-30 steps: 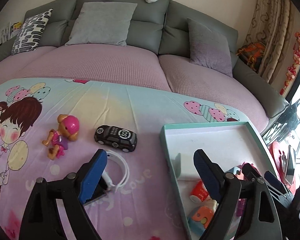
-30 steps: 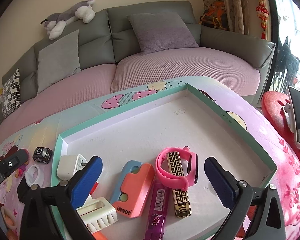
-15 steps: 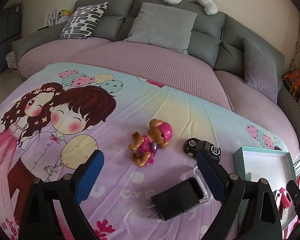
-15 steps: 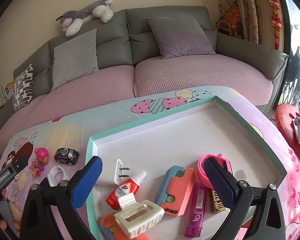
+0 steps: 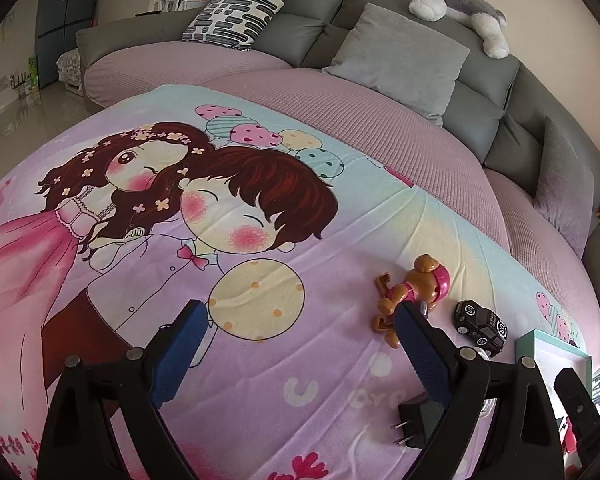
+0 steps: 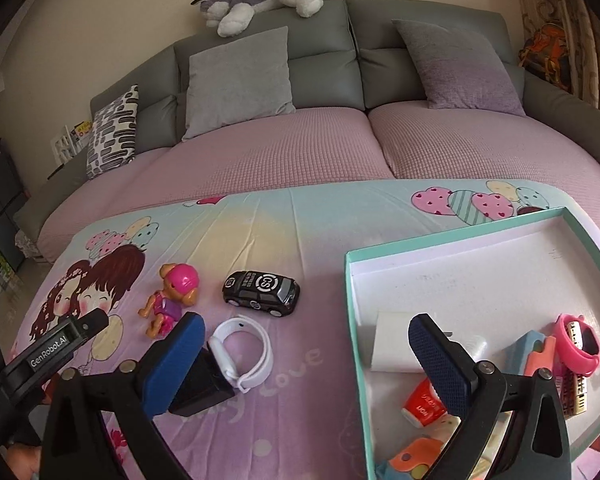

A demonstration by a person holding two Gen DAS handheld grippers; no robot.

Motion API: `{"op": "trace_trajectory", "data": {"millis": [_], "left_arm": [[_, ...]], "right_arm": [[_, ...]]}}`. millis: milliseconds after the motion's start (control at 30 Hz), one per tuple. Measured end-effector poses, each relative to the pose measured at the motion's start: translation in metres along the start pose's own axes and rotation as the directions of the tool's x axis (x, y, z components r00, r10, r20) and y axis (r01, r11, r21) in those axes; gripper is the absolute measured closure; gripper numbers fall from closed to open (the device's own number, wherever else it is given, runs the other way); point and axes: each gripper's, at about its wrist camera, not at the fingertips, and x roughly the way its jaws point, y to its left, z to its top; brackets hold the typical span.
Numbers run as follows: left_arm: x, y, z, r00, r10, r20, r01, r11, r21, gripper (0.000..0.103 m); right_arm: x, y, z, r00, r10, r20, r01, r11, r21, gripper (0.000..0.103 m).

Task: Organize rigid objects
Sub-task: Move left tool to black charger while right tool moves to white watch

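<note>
Both my tongs, left (image 5: 296,344) and right (image 6: 304,356), gape empty left of the teal tray (image 6: 354,320), over the black charger (image 6: 202,384).

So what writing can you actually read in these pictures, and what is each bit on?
"GenRobot.AI": left gripper, on its side.
"CS": car roof; the ring of small letters around it is too small to read.
"Love": bedsheet, near the white band.
Red tube in the tray: white lettering, upside down, unreadable.
Small label low on the left gripper: blurred.

Black toy car (image 6: 261,293) — teal-rimmed tray (image 6: 452,236).
</note>
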Motion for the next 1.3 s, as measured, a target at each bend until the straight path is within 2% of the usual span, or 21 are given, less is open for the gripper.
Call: {"op": "trace_trajectory", "data": {"millis": [133,233,400,633,800,1000,1133,1300], "left_arm": [[0.004,0.006,-0.001,0.999,-0.007,-0.031,0.007,1.000,-0.020,0.009],[0.007,0.005,-0.002,0.997,-0.026,-0.071,0.024,0.999,-0.025,0.009],[0.011,-0.001,-0.009,0.988,-0.087,-0.132,0.084,0.996,-0.026,0.009],[0.009,-0.037,-0.024,0.976,-0.118,-0.181,0.141,0.983,0.119,0.009],[0.007,-0.065,-0.038,0.969,-0.122,-0.217,0.174,0.955,0.239,0.009],[0.002,-0.088,-0.048,0.964,-0.142,-0.223,0.213,0.917,0.337,0.009],[0.007,-0.099,-0.053,0.963,-0.134,-0.232,0.216,0.901,0.375,0.009],[0.017,-0.096,-0.054,0.965,-0.102,-0.243,0.188,0.912,0.363,0.009]], "right_arm": [[0.014,0.016,-0.012,0.997,0.061,-0.040,-0.062,0.998,-0.007,0.000],[0.022,0.021,-0.018,0.994,0.078,-0.072,-0.080,0.997,-0.018,0.000],[0.017,0.013,-0.016,0.995,0.082,-0.060,-0.082,0.997,0.003,0.000],[0.009,-0.012,-0.008,0.998,0.052,-0.032,-0.050,0.997,0.065,0.000],[0.005,-0.023,-0.004,0.999,0.033,-0.019,-0.031,0.996,0.084,0.000],[0.004,-0.031,-0.003,0.999,0.036,-0.016,-0.034,0.993,0.110,0.000],[0.002,-0.031,-0.003,0.999,0.041,-0.010,-0.039,0.993,0.109,0.000],[0.004,-0.031,-0.004,0.999,0.043,-0.016,-0.041,0.993,0.108,0.000]]}}
